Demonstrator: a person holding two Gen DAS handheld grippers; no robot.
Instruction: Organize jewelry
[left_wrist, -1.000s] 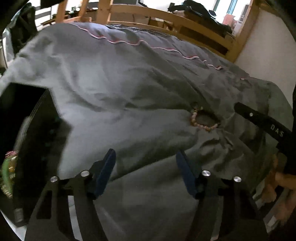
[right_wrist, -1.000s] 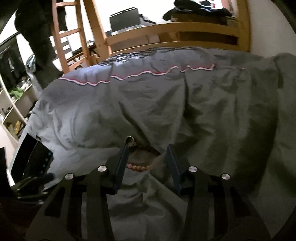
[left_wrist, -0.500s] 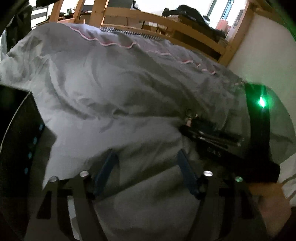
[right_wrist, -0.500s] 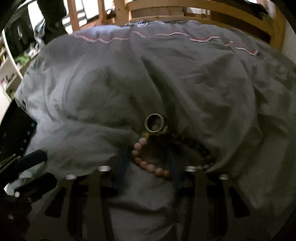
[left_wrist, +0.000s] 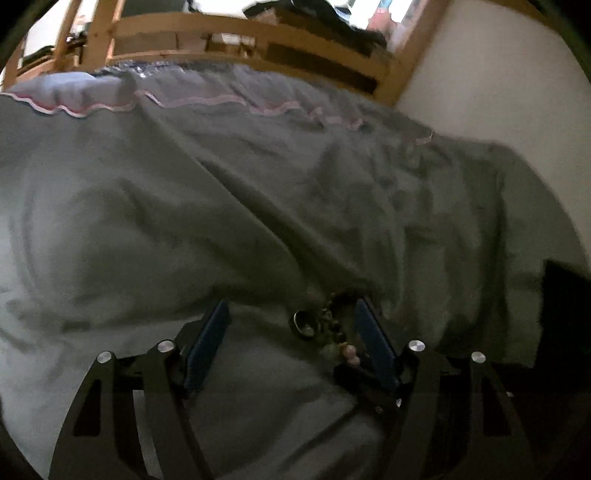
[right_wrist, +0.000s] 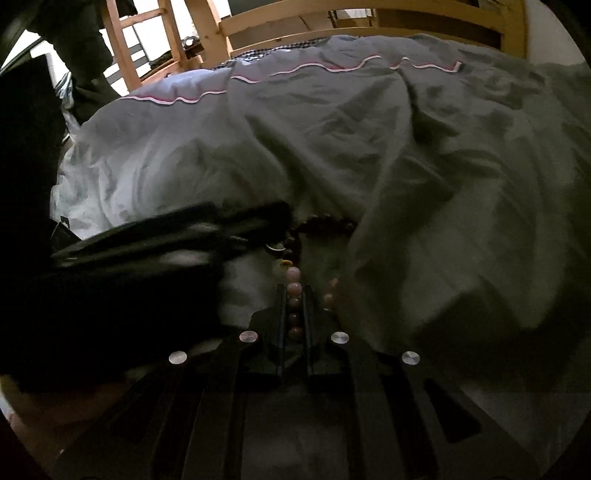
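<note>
Bracelet beads sit clamped between the right gripper jaws; left gripper jaws, just narrowing, stand apart around a ring.

Part of the bracelet is hidden between the right tongs. The left tongs, at nine o'clock, are blurred. The ring is half covered.

A rumpled grey duvet (pink-trimmed) covered the bed; a wooden bed frame and white wall stood behind.
</note>
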